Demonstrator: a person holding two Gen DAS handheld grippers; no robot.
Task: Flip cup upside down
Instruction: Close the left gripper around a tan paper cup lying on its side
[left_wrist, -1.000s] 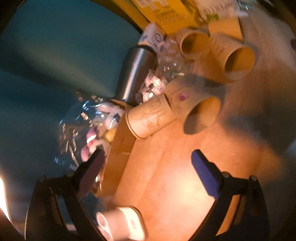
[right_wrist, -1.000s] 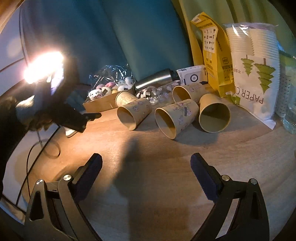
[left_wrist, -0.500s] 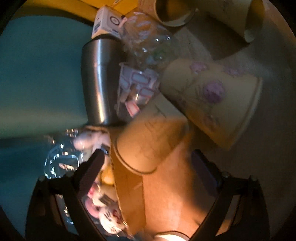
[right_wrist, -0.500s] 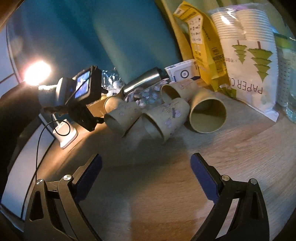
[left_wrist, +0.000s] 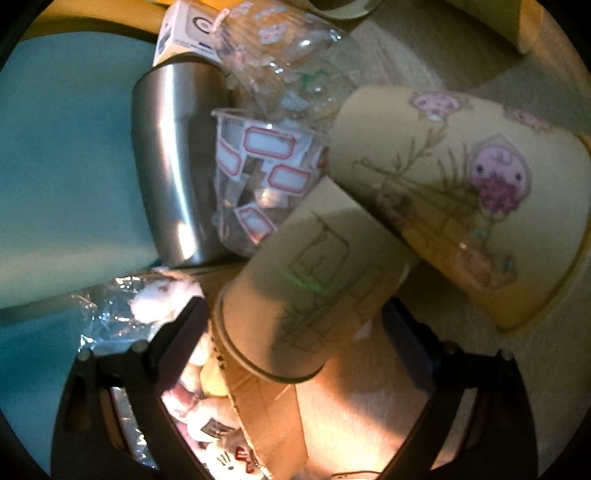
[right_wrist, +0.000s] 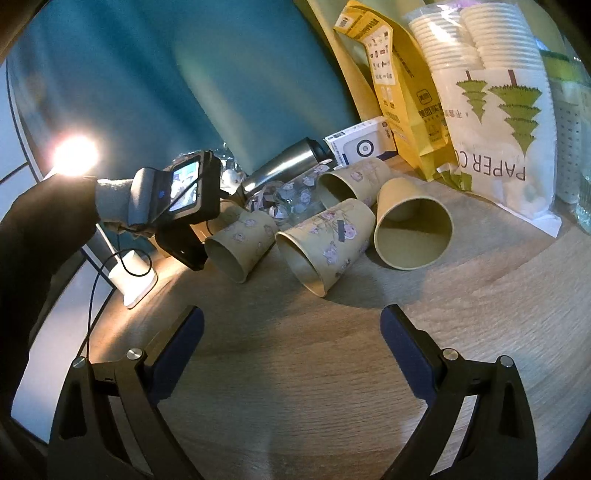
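Several tan paper cups lie on their sides on the wooden table (right_wrist: 295, 387). The leftmost cup (right_wrist: 240, 245) also fills the left wrist view (left_wrist: 306, 291), between the open fingers of my left gripper (left_wrist: 295, 325), which straddle it near its rim without closing. A second printed cup (right_wrist: 325, 247) lies just right of it, also seen in the left wrist view (left_wrist: 461, 206). My right gripper (right_wrist: 291, 332) is open and empty above bare table in front of the cups. The left gripper body (right_wrist: 184, 206) shows in the right wrist view beside the leftmost cup.
A steel flask (right_wrist: 284, 162), a clear jar of stickers (left_wrist: 266, 184) and a cardboard box of toys (left_wrist: 258, 406) crowd behind the cups. A plain cup (right_wrist: 413, 225), a yellow bag (right_wrist: 399, 92) and a paper-cup pack (right_wrist: 498, 110) stand right. A lamp base (right_wrist: 133, 277) sits left.
My left gripper has moved in on the leftmost cup, which now lies between its fingers. My right gripper has drifted slightly closer to the cups and stays open.
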